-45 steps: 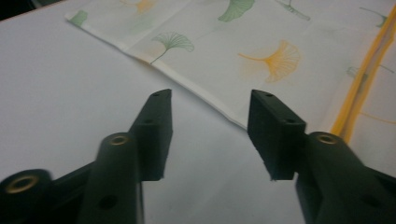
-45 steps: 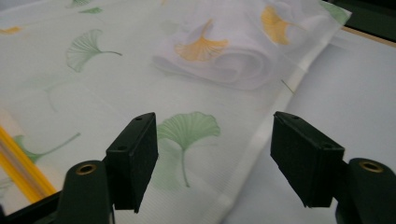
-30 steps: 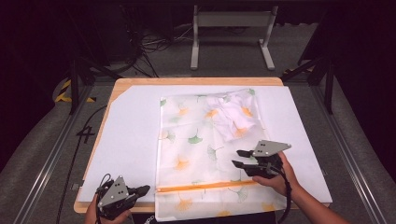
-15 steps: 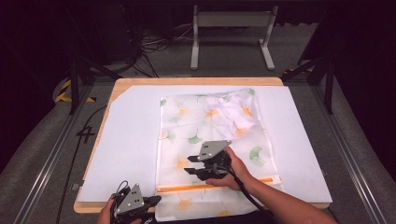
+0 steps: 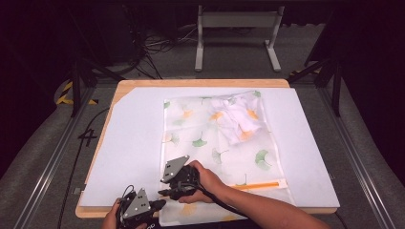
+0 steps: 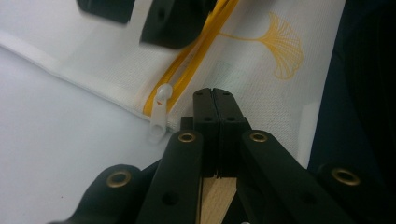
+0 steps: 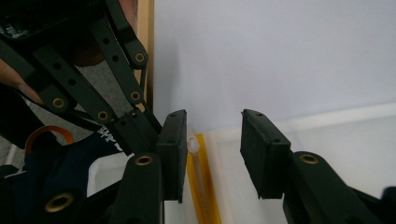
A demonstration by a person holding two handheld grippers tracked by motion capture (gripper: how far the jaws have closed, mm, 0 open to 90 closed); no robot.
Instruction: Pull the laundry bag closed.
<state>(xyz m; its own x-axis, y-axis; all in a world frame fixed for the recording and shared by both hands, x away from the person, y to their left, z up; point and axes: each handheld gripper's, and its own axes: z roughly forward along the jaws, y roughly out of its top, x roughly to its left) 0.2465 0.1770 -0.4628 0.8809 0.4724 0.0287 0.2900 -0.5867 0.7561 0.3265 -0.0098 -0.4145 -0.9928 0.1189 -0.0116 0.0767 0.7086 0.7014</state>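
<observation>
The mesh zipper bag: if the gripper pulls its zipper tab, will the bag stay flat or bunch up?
The mesh zipper bag looks thin and floppy, so it would probably bunch. The left gripper, shut on the fabric by the zipper tab, likely steadies it.

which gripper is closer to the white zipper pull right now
Right. The right gripper has the zipper pull between its open jaws; the left gripper, shut on the mesh bag, sits just beside it.

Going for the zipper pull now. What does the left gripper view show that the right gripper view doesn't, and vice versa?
Left gripper view: the left gripper with fingers shut over the mesh bag, and an orange ginkgo print. Right gripper view: the right gripper with fingers open astride the yellow zipper, the white pull close beside one finger. Both: that zipper, its pull, the white mat.
</observation>
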